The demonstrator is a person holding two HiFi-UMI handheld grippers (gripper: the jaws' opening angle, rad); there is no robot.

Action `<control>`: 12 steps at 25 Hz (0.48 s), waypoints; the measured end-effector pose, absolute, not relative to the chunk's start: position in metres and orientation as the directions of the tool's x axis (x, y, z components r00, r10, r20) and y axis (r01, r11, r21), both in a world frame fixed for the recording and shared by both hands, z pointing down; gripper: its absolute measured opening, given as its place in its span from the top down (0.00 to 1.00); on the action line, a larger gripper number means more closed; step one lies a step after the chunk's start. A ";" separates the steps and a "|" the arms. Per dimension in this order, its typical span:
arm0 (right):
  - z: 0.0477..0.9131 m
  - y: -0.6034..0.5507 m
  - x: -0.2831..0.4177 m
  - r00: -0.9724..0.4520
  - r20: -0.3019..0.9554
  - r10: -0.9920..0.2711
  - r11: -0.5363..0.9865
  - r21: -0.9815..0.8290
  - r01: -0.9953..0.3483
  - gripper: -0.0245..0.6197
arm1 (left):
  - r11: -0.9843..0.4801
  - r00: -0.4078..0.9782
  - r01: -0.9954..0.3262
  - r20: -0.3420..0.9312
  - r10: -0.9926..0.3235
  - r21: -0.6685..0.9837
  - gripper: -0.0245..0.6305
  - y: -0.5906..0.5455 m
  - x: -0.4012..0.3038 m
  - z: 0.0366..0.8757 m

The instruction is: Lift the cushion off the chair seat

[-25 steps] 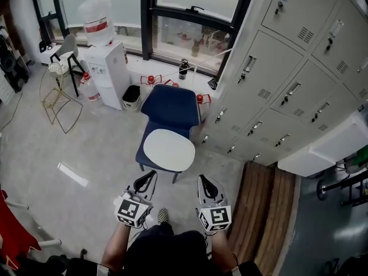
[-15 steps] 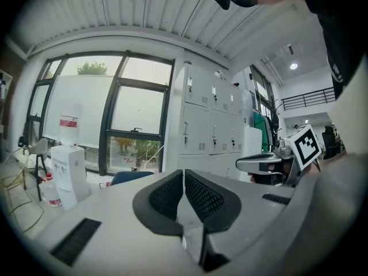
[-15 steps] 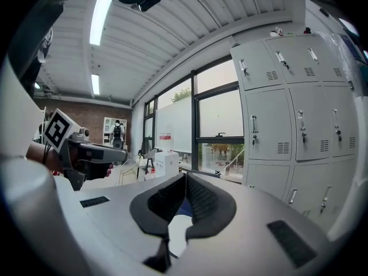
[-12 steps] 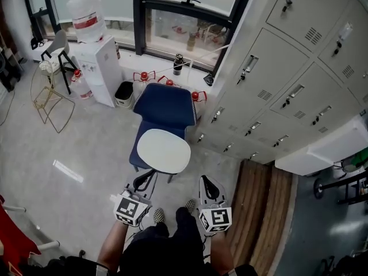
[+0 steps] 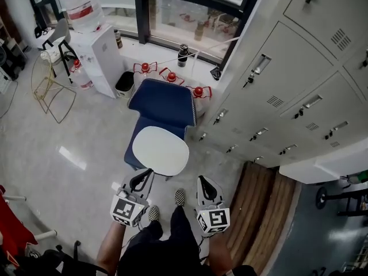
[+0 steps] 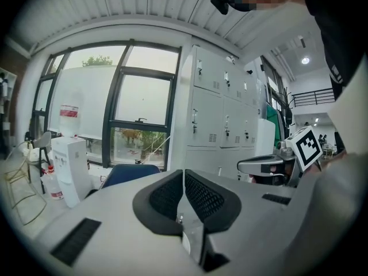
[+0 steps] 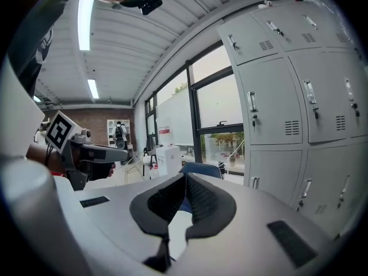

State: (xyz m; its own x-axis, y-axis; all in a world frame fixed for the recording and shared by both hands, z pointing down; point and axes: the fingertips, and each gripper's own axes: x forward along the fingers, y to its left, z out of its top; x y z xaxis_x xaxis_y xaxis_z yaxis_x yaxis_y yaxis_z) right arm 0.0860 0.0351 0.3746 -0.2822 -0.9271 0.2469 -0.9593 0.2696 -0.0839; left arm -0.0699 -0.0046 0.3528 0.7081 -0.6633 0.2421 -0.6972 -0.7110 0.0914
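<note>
A white oval cushion (image 5: pixel 160 150) lies on the seat of a blue chair (image 5: pixel 163 103) in the head view. My left gripper (image 5: pixel 144 175) hangs just in front of the cushion's near edge, slightly left, its jaws shut and empty. My right gripper (image 5: pixel 204 181) is level with it, off the cushion's right front, also shut with nothing held. In the left gripper view the shut pads (image 6: pixel 198 194) meet, and the chair back (image 6: pixel 130 172) shows beyond. The right gripper view shows closed jaws, with the chair (image 7: pixel 202 168) ahead of them.
Grey lockers (image 5: pixel 287 85) line the right side close to the chair. A water dispenser (image 5: pixel 99 59), a black bin (image 5: pixel 125 84) and a wire stool (image 5: pixel 53 91) stand at the left. A wooden strip (image 5: pixel 259 211) runs at the right. The person's shoes (image 5: pixel 180 196) stand between the grippers.
The person has stepped toward the chair. Both grippers came closer to the cushion's front edge, and the feet now show between them. Both jaws stayed shut.
</note>
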 end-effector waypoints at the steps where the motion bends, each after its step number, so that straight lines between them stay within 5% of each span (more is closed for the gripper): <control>1: 0.379 0.026 0.092 -0.292 0.251 -0.923 0.278 -0.092 -0.956 0.92 | -0.705 0.702 -0.703 0.244 -0.669 0.090 0.92 -0.012 -0.064 0.356; 12: 0.459 -0.046 0.122 -0.374 0.333 -0.866 0.359 -0.107 -0.927 0.92 | -0.664 0.666 -0.738 0.287 -0.688 0.122 0.92 -0.075 -0.023 0.431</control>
